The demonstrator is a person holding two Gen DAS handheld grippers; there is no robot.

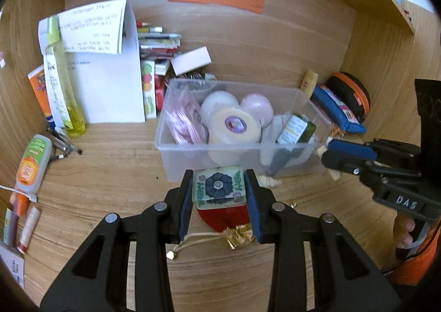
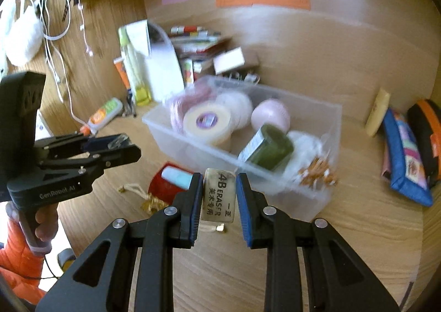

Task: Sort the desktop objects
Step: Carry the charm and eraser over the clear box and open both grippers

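My left gripper is shut on a square glassy tile with a dark flower print, held just above the desk in front of the clear plastic bin. In the right wrist view that gripper shows at the left, in a person's hand. My right gripper is shut on a cream eraser with black print, close to the near wall of the bin. In the left wrist view the right gripper sits by the bin's right corner. A red pouch with a gold tassel lies on the desk below.
The bin holds a tape roll, a pink ball, a green bottle and a pink packet. A yellow spray bottle, tubes and papers stand at the left. A blue pouch and an orange-black case lean at the right.
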